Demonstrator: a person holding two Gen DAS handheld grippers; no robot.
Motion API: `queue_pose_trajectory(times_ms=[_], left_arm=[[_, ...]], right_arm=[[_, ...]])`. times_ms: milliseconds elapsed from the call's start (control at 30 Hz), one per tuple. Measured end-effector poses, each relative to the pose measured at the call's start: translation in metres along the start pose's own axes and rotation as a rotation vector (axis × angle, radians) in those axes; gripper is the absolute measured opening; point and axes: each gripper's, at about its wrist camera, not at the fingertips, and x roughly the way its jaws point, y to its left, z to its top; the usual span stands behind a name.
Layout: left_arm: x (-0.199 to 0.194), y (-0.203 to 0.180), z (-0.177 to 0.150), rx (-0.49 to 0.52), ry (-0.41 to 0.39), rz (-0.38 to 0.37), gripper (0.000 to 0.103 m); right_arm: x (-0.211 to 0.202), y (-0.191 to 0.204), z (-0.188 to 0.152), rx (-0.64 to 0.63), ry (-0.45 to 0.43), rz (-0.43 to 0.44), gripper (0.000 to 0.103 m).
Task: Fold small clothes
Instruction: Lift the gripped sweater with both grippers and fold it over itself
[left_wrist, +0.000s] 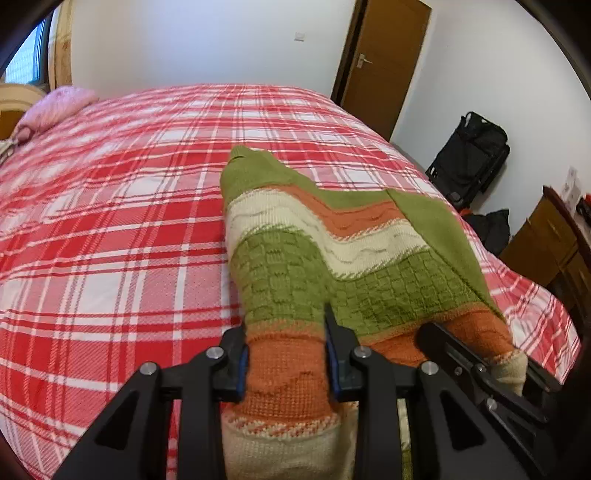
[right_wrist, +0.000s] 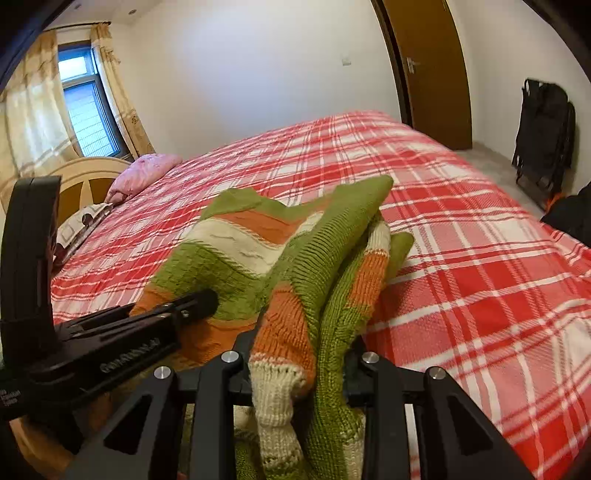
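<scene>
A small knitted sweater (left_wrist: 295, 266) in green, cream and orange bands lies on the red plaid bed (left_wrist: 110, 206), stretched away from me. My left gripper (left_wrist: 286, 354) is shut on its orange and cream hem at the near left. My right gripper (right_wrist: 299, 365) is shut on a bunched fold of the same sweater (right_wrist: 258, 243), hem and green knit together. The right gripper also shows at the lower right of the left wrist view (left_wrist: 491, 365). The left gripper's body shows at the left of the right wrist view (right_wrist: 155, 317).
A pink pillow (left_wrist: 55, 107) and a wooden headboard (right_wrist: 85, 173) are at the bed's far left. A brown door (left_wrist: 384, 62) stands beyond the bed. A black bag (left_wrist: 469, 155) and a wooden cabinet (left_wrist: 546, 240) are on the right.
</scene>
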Motion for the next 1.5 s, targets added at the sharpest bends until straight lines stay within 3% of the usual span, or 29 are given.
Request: queue_pose_trajectory(times_ms=[400, 867, 1200, 1500], left_arm=[[-0.026, -0.036, -0.001, 0.081, -0.054, -0.073, 0.031], [-0.013, -0.127, 0.014, 0.236, -0.078, -0.195, 0.031], [0.016, -0.177, 0.022, 0.312, -0.109, -0.217, 0.031], [0.050, -0.194, 0.012, 0.345, -0.071, -0.152, 0.031]], right_arm=[[-0.063, -0.004, -0.004, -0.006, -0.106, -0.086, 0.029], [-0.112, -0.074, 0.007, 0.083, -0.195, -0.265, 0.029], [-0.105, -0.116, 0.005, 0.141, -0.226, -0.373, 0.029], [-0.075, -0.157, -0.011, 0.264, -0.128, -0.390, 0.029]])
